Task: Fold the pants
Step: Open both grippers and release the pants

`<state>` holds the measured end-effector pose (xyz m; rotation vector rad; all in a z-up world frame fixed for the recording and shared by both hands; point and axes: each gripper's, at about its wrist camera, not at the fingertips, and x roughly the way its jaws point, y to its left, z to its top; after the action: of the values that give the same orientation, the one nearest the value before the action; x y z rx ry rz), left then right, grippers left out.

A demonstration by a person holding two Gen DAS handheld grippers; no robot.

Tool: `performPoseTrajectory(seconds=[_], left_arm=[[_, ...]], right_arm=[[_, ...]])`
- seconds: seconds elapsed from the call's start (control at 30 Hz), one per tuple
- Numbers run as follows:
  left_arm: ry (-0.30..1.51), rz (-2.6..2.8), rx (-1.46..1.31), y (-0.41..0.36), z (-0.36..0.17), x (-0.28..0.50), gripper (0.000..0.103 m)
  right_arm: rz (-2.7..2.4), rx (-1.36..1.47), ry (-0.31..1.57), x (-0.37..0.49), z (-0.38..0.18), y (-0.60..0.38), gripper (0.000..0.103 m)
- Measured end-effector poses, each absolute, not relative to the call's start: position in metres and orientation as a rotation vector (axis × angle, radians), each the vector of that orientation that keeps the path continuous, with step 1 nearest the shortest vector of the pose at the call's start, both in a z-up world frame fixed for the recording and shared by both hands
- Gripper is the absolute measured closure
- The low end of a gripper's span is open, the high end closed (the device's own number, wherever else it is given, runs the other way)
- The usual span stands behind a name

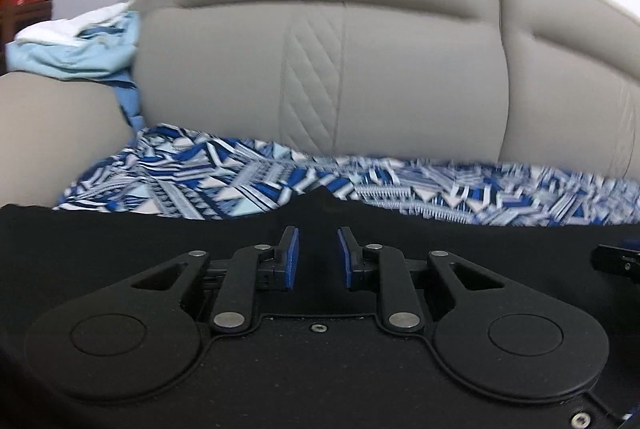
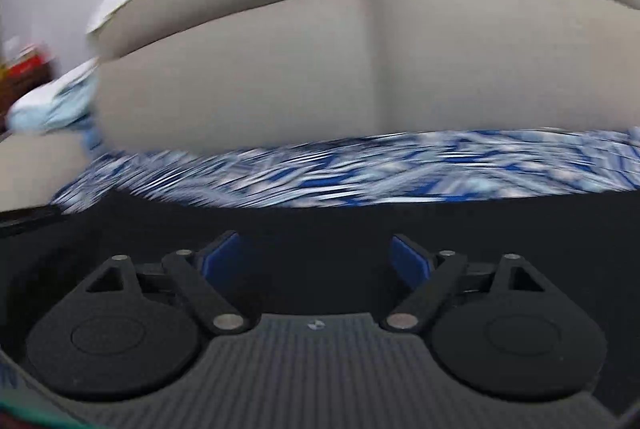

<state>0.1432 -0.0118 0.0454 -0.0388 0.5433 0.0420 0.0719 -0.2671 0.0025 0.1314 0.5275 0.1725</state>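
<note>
The black pants (image 1: pixel 120 241) lie nearest, spread flat under both grippers on a blue-patterned cloth (image 1: pixel 200 181) that covers the seat of a grey sofa (image 1: pixel 320 69). The right gripper (image 2: pixel 318 255) is wide open and holds nothing. The left gripper (image 1: pixel 318 251) is open only a narrow gap, with black fabric between its pads but not visibly pinched. A shallow bite could slip, or could catch the cloth beneath, dragging it along and spoiling the fold.
</note>
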Motion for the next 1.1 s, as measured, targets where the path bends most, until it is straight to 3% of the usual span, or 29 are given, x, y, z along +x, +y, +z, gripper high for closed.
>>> performPoseTrajectory(seconds=[0.2, 0.33, 0.53, 0.63, 0.7, 0.97, 1.1], left_arm=[[0.644, 0.142, -0.033, -0.010, 0.009, 0.180, 0.079], [0.606, 0.194, -0.037, 0.005, 0.001, 0.177, 0.053], [0.606, 0.230, -0.048, 0.012, -0.001, 0.177, 0.035], [0.606, 0.245, -0.043, 0.012, 0.000, 0.177, 0.030], [0.606, 0.245, -0.056, 0.014, 0.000, 0.177, 0.028], [0.602, 0.257, -0.052, 0.014, -0.001, 0.176, 0.023], [0.600, 0.263, -0.046, 0.013, -0.002, 0.175, 0.022]], right_arm=[[0.246, 0.075, 0.624, 0.097, -0.009, -0.236, 0.013], [0.141, 0.069, 0.676, 0.112, -0.013, -0.257, 0.014], [0.020, 0.099, 0.654, 0.114, -0.011, -0.316, 0.014], [-0.112, 0.044, 0.664, 0.111, -0.013, -0.346, 0.012], [-0.181, 0.037, 0.679, 0.108, -0.016, -0.369, 0.000], [-0.524, 0.199, 0.647, 0.071, -0.019, -0.478, 0.001], [-0.543, 0.455, 0.546, 0.019, -0.007, -0.523, 0.003]])
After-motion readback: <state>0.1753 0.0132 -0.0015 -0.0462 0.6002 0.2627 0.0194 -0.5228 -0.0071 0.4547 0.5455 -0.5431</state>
